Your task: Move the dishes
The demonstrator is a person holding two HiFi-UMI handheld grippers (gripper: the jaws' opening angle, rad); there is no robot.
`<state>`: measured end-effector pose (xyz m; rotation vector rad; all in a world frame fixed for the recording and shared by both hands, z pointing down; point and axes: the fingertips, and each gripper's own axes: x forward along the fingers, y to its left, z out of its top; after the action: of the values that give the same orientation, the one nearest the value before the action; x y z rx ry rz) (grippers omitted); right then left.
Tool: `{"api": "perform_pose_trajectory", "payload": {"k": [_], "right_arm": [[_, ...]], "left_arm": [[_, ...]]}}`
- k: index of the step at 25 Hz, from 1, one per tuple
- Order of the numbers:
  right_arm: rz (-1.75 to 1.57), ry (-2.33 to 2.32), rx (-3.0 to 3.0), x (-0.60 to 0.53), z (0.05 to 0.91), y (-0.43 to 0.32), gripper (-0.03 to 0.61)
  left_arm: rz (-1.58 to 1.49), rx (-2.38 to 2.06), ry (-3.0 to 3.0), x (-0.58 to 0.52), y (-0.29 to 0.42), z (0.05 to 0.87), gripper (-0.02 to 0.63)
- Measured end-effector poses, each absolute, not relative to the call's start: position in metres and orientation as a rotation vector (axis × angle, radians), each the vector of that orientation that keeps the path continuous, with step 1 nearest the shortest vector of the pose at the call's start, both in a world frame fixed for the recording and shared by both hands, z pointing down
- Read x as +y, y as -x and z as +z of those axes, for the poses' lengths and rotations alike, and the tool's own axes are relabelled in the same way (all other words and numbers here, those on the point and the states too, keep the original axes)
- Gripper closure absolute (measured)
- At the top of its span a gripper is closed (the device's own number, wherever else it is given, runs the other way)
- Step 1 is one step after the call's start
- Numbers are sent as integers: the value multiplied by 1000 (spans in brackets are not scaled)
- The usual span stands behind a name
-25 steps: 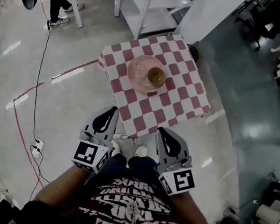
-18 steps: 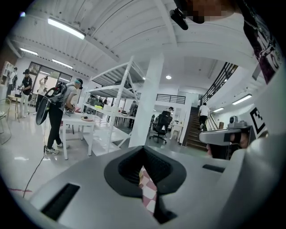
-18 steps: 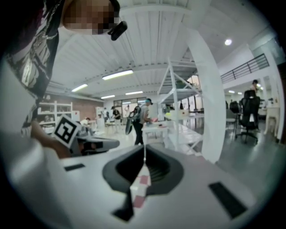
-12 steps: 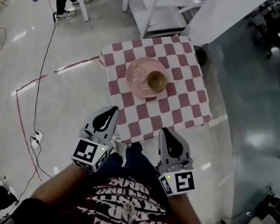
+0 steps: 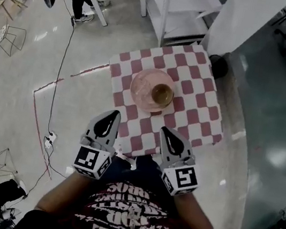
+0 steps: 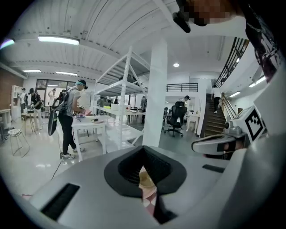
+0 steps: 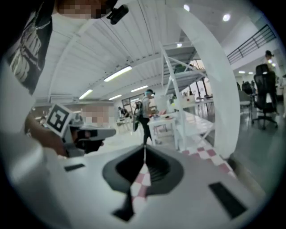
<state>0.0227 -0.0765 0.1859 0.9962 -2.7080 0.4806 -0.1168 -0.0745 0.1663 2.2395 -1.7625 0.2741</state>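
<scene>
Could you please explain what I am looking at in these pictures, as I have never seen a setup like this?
There is no robot here. A person holds a left gripper and a right gripper, each carrying a marker cube. The top-down picture comes from a camera on the person's head. The other two come from cameras riding on each gripper, looking along its fingers. Ahead stands a small table with a red-and-white checked cloth. On it is a pink plate with a brownish bowl on top. Both grippers are shut, hold nothing and touch neither dish.
</scene>
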Motion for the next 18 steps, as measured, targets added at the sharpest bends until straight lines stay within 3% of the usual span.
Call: {"api": "perform_pose_trajectory", "payload": {"k": [18], "right_arm": [[582, -1004, -2520, -126, 238, 4, 543]], "left_arm": [[376, -1674, -2257, -123, 138, 204, 588]]}}
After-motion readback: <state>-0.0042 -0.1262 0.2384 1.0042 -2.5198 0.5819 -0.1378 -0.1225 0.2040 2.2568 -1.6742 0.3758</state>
